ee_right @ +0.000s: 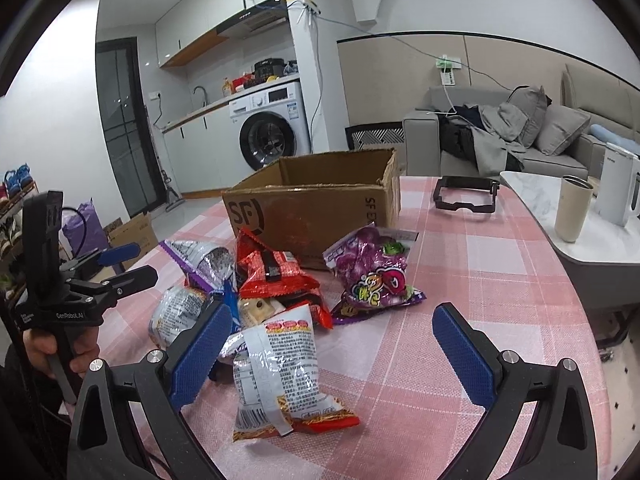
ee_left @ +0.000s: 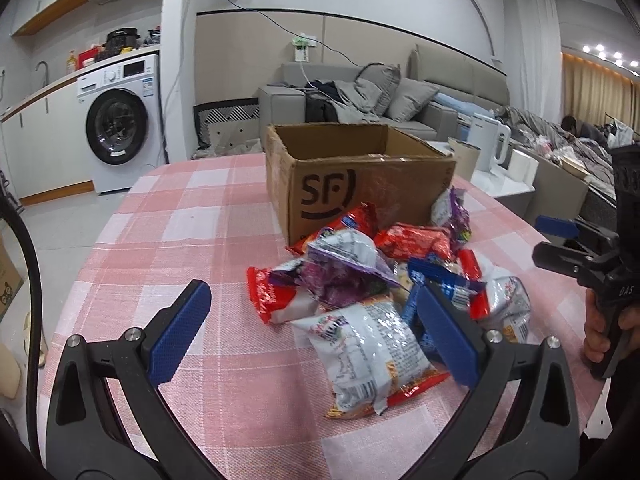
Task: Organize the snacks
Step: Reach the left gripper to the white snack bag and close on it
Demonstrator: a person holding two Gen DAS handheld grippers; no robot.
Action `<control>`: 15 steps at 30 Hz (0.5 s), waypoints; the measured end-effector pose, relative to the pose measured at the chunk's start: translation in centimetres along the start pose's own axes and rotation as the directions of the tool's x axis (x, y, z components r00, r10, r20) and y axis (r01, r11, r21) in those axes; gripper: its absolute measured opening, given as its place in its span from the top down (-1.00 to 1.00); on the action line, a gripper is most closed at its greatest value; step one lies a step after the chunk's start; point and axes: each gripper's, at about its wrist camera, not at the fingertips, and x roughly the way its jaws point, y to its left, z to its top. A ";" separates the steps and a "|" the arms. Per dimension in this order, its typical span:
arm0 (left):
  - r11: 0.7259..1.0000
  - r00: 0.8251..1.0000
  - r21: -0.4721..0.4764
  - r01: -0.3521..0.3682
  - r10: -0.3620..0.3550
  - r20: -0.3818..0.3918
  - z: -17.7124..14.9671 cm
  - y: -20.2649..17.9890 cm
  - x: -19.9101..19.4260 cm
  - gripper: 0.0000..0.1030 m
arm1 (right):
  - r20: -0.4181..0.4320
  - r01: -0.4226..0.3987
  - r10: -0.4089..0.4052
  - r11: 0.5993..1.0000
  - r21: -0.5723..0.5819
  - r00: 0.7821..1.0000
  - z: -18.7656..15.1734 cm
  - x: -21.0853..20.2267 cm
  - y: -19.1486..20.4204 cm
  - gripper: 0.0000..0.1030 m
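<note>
A pile of snack packets (ee_left: 372, 292) lies on the pink checked tablecloth in front of an open cardboard box (ee_left: 352, 184) marked SF. In the right wrist view the box (ee_right: 316, 208) stands behind the pile, with a purple packet (ee_right: 376, 276) at its right, a red packet (ee_right: 276, 272) in the middle and a silver packet (ee_right: 280, 376) nearest. My left gripper (ee_left: 316, 332) is open and empty, just short of the pile; it also shows in the right wrist view (ee_right: 132, 264). My right gripper (ee_right: 332, 352) is open and empty above the silver packet; it also shows in the left wrist view (ee_left: 556, 240).
A black frame-like holder (ee_right: 466, 198) lies on the tablecloth right of the box. A marble side table (ee_right: 560, 216) with a beige tumbler (ee_right: 572, 208) and a white kettle (ee_right: 618, 184) stands to the right. A washing machine (ee_left: 120, 124) and a sofa (ee_left: 400, 108) stand behind.
</note>
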 end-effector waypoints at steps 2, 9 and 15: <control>1.000 1.000 0.017 0.014 -0.014 -0.020 -0.2 -0.6 0.2 -1.00 | -0.024 -0.007 0.007 1.000 -0.024 1.000 -0.1 0.2 0.5 -0.99; 0.998 0.995 0.053 0.044 -0.039 -0.091 -0.7 -2.1 1.3 -1.00 | -0.082 -0.024 0.020 0.999 -0.048 0.996 -0.6 1.5 1.1 -0.98; 0.998 0.992 0.048 0.031 -0.025 -0.127 -0.8 -2.0 2.2 -0.99 | -0.118 -0.041 0.033 0.997 -0.062 0.992 -1.0 2.0 1.2 -0.98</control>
